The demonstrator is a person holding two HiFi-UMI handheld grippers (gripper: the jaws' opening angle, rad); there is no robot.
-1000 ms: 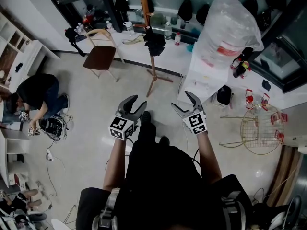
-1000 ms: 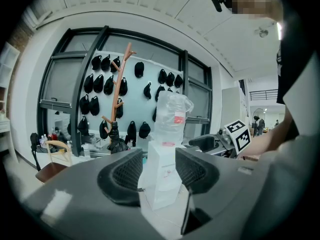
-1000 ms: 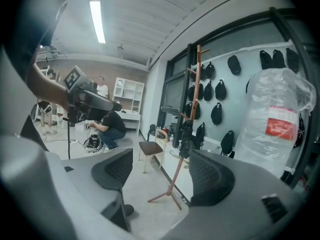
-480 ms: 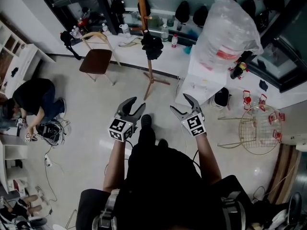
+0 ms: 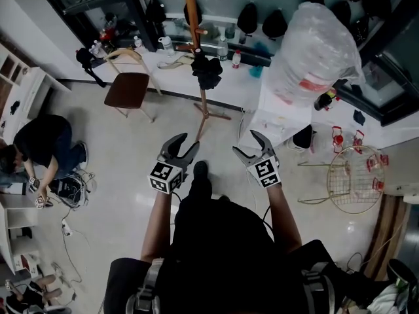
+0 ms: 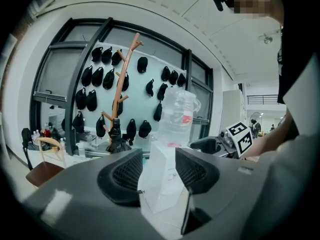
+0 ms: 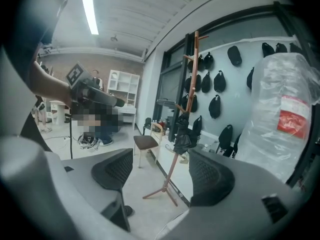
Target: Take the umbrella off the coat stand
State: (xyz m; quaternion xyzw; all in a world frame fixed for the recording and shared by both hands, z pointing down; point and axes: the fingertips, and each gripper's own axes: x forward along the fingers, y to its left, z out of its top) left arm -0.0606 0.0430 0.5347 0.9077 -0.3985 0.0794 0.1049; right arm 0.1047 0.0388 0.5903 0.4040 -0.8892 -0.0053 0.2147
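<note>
Pale floor point(image 5: 124, 142), caps point(image 5: 247, 18) on far wall. Left gripper point(image 5: 186, 140) and right gripper point(image 5: 247, 142) side by side over the floor, jaws on both parted, nothing held. Well ahead, at the floor's far edge: coat stand point(image 5: 200, 104), black folded umbrella point(image 5: 207, 70) hanging on its pole. Chair point(image 5: 127, 89) left of it. Person point(image 5: 42, 139) crouched near the floor's left edge.
</note>
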